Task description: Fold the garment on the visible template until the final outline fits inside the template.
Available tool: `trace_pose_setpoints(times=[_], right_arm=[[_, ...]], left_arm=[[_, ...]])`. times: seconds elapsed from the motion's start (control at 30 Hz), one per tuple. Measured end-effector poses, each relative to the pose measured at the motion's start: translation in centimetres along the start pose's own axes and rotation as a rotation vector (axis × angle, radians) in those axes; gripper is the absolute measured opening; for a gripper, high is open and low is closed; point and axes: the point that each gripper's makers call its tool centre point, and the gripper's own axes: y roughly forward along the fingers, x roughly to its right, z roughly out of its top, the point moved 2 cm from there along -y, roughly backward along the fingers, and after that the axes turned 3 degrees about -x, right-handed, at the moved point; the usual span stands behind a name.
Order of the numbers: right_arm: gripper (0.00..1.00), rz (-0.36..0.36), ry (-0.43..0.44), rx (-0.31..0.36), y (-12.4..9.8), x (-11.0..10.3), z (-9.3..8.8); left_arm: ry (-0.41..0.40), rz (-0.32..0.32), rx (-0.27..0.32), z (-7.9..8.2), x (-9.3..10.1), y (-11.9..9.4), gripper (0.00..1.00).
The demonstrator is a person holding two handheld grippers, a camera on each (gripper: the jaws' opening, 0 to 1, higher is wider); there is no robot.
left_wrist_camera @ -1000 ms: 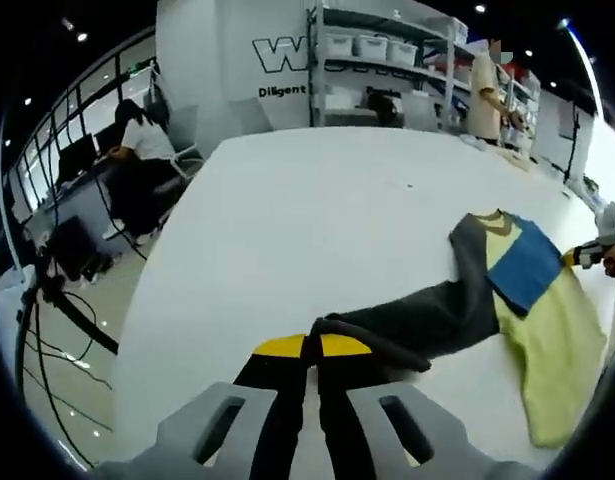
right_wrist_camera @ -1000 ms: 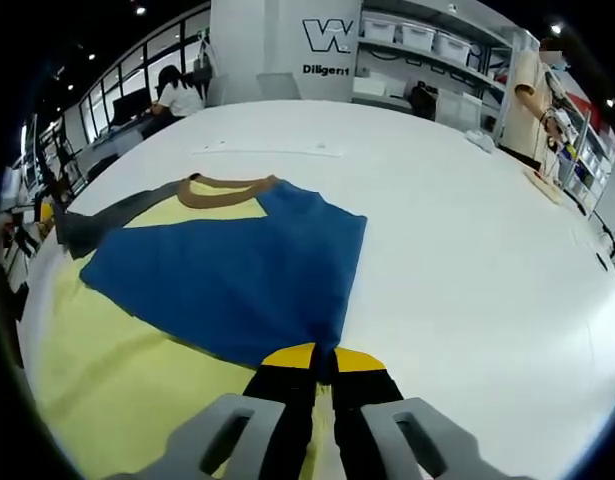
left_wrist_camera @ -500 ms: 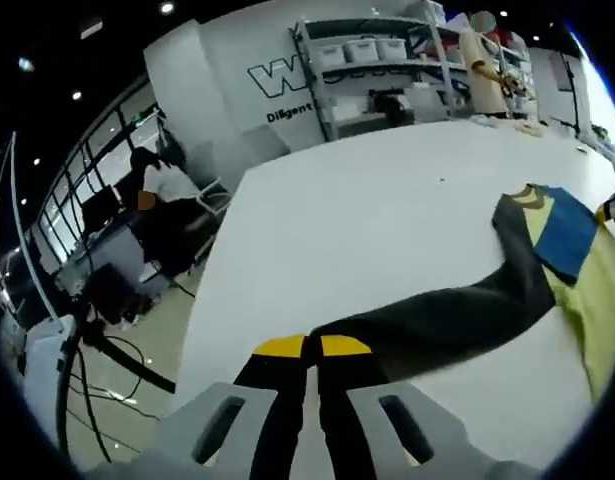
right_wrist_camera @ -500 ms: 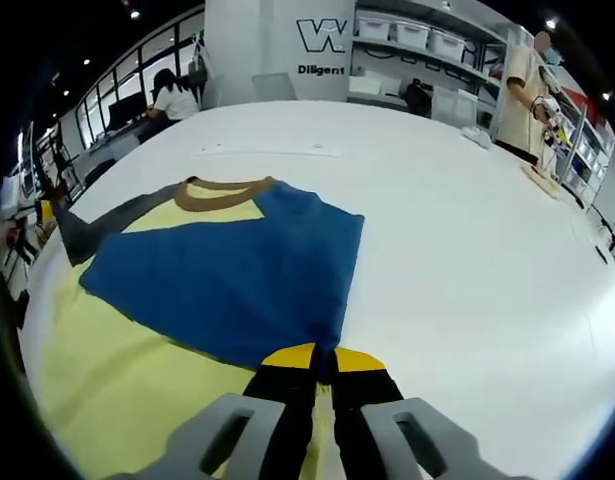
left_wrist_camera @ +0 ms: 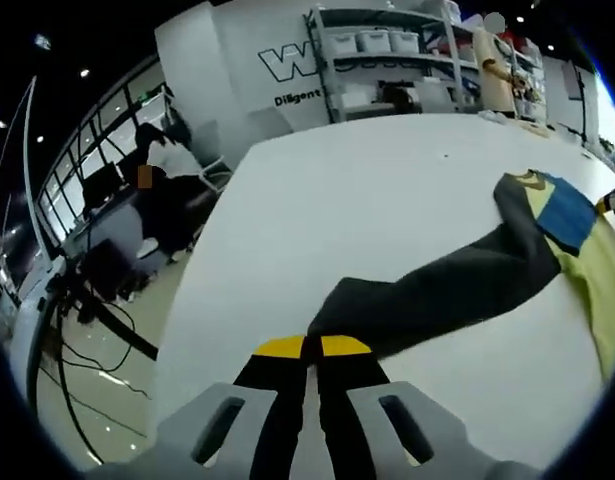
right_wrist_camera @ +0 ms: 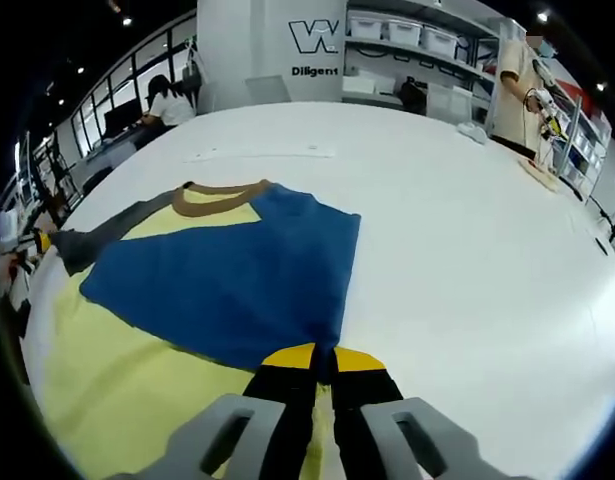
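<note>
Sleeve-folding step: left gripper (left_wrist_camera: 309, 352) fingers pinch the grey sleeve (left_wrist_camera: 437, 290), right gripper (right_wrist_camera: 324, 362) fingers clamp the blue sleeve (right_wrist_camera: 237, 280); next, carry grey sleeve across the body.

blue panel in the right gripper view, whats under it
The blue panel lies folded over the yellow body of the garment, which shows past its lower edge. What the yellow looks like beneath the blue is covered.

Left gripper (left_wrist_camera: 311, 348) and right gripper (right_wrist_camera: 323, 358): each has two black jaws capped with yellow tips, set in light grey moulded finger mounts with rounded rectangular cut-outs, one mount on either side of the jaw pair.
</note>
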Motion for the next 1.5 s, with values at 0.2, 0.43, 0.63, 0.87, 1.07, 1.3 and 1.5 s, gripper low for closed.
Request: trace_pose_setpoints(times=[0.2,0.43,0.63,0.87,1.07,1.3,1.5], right_arm=[[0.0,0.002,0.002,0.001,0.0,0.0,0.0],[0.0,0.004,0.002,0.004,-0.1,-0.1,-0.1],[0.0,0.001,0.005,0.004,-0.1,-0.1,-0.1],[0.0,0.003,0.003,0.002,-0.1,-0.1,0.0],[0.0,0.001,0.004,0.0,-0.1,-0.1,0.0],[0.0,0.002,0.006,0.001,-0.1,-0.1,0.0],[0.0,-0.001,0.008,0.001,-0.1,-0.2,0.0]], left_arm=[[-0.002,-0.013,-0.053,-1.6,0.3,0.2,0.0],[-0.029,-0.009,-0.091,-2.5,0.1,-0.2,0.02],[-0.077,0.003,-0.099,-3.2,-0.8,-0.5,0.05],[-0.144,0.016,-0.05,-2.2,-2.0,-1.3,0.2],[-0.168,0.041,-0.062,-2.1,-3.0,-1.8,0.34],[-0.183,0.05,-0.055,-1.8,-3.9,-2.8,0.39],[-0.172,0.04,-0.032,-0.4,-4.3,-3.3,0.39]])
